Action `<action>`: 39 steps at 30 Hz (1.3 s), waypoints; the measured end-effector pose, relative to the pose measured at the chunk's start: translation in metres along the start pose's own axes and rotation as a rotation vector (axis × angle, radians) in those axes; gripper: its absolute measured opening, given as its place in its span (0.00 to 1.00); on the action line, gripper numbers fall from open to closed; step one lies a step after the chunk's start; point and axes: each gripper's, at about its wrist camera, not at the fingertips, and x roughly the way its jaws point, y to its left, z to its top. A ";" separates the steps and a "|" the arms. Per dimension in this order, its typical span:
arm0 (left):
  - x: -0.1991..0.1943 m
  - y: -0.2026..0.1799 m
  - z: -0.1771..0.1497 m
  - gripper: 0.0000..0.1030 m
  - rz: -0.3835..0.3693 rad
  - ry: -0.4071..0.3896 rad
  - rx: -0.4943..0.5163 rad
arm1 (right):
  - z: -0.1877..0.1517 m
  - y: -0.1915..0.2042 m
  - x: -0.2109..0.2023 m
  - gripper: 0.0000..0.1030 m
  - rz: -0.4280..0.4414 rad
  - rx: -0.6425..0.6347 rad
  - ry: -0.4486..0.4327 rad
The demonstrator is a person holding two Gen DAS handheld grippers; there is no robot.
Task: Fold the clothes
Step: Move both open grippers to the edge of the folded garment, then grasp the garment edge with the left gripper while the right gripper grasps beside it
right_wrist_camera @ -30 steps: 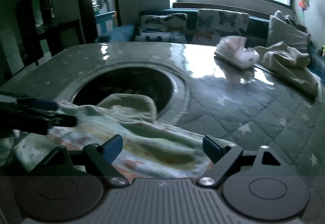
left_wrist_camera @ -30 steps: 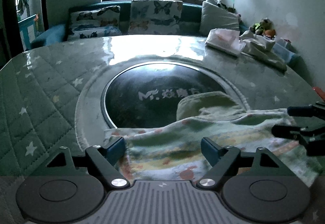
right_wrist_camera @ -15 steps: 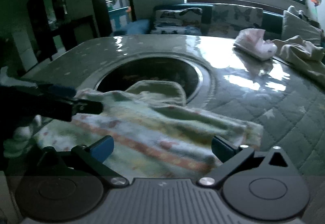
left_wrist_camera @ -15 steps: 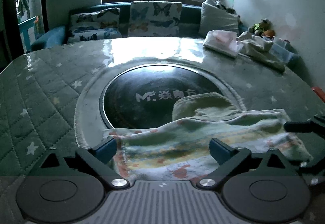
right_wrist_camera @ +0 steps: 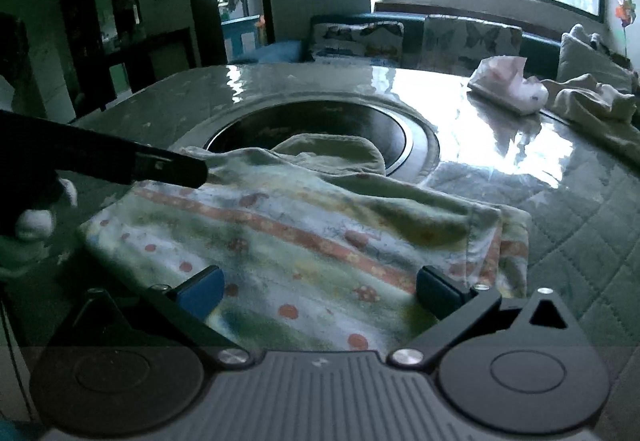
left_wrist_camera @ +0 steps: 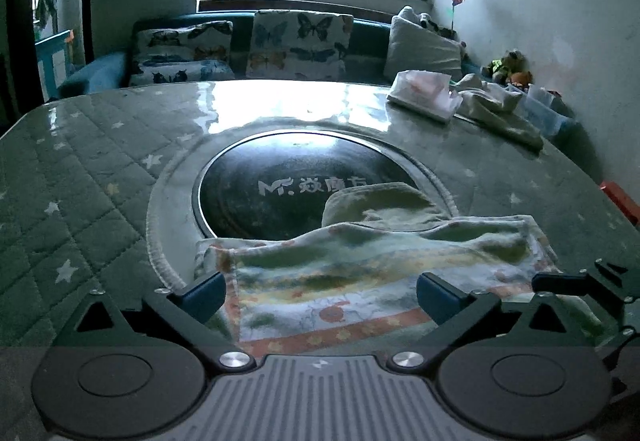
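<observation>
While daylight from the far window glares on its glossy top, the quilted green table [left_wrist_camera: 80, 177] fills most of both views, with a dark round plate [left_wrist_camera: 280, 185] sunk in its middle. A patterned cloth [left_wrist_camera: 360, 273] with orange stripes and dots lies folded at the near edge of the table, its far edge reaching onto the round plate, where a plain pale green piece [left_wrist_camera: 380, 201] sticks out from under it. At the far right of the table sit a crumpled beige garment [left_wrist_camera: 496, 109] and, just left of it, a tissue pack [left_wrist_camera: 424, 97]. The left gripper [left_wrist_camera: 320, 291] hangs above the cloth's near left part, fingers spread wide and holding nothing. The right gripper [right_wrist_camera: 320, 285] stands likewise over the near right part, fingers wide apart, gripping nothing.
</observation>
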 end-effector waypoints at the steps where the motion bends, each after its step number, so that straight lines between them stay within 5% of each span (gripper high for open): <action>1: -0.002 0.001 -0.001 1.00 -0.001 -0.001 -0.003 | -0.001 0.000 0.000 1.00 -0.001 0.003 -0.008; 13: -0.016 0.025 -0.016 1.00 0.034 0.032 -0.098 | -0.008 0.000 -0.001 1.00 0.006 0.000 -0.043; 22: -0.025 0.065 -0.014 1.00 0.106 0.025 -0.197 | 0.018 0.031 -0.016 0.97 0.059 -0.124 0.001; 33: -0.015 0.091 -0.012 1.00 0.091 0.068 -0.282 | 0.033 0.134 0.006 0.79 0.274 -0.433 0.082; 36: -0.013 0.097 -0.012 1.00 0.076 0.077 -0.306 | 0.033 0.151 0.019 0.71 0.281 -0.470 0.104; 39: -0.011 0.105 -0.013 1.00 0.048 0.089 -0.347 | 0.033 0.161 0.029 0.51 0.279 -0.478 0.126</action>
